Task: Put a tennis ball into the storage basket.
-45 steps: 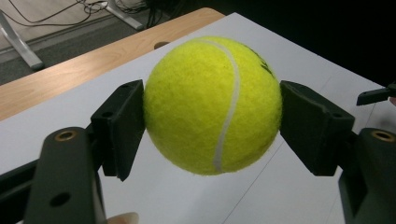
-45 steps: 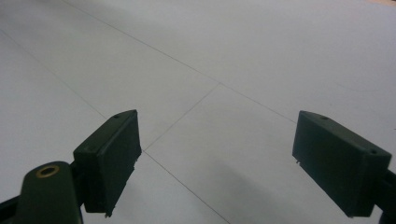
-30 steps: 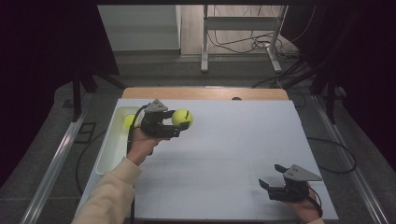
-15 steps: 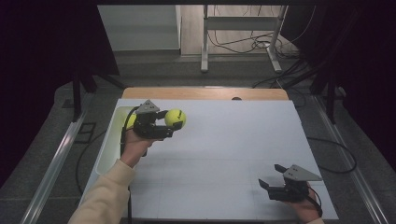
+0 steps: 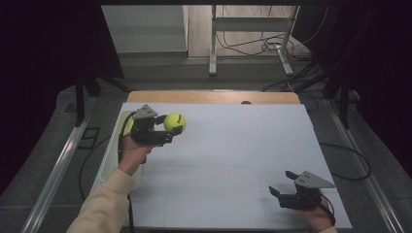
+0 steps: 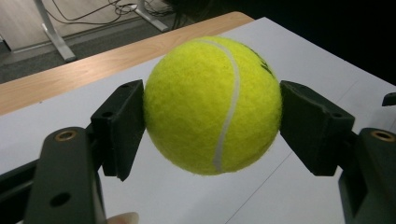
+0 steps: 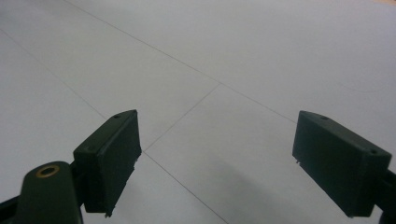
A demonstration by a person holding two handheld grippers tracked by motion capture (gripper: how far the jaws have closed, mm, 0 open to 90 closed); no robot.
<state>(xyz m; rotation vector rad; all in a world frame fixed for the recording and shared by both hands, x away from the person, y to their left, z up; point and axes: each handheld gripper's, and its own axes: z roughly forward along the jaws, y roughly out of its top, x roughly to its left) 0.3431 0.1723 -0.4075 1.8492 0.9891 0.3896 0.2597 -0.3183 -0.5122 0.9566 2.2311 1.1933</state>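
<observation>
In the high view, the left gripper [image 5: 171, 130] sits in the left-centre of the frame, over the left part of the white table [image 5: 233, 160], and holds a ball [image 5: 174, 122] between its jaws. The ball is yellow-green with a white seam and hangs clear of the table surface. Just left of the gripper, a pale tray [image 5: 110, 160] runs along the table's left edge, with a spot of yellow showing inside it behind the gripper body

In the left gripper view the ball [image 6: 212, 103] is in the middle of the frame, wedged between the two black pads [image 6: 122, 126]. One pad presses its left flank and the other its right flank, both near the ball's widest part, so the jaws are clamped on it. The ball's front bulges past the pad tips

The right gripper [image 5: 282, 191] rests at the lower right of the high view, low over the table, well apart from the ball. In the right gripper view its pads [image 7: 112, 156] stand wide apart with bare table between them
</observation>
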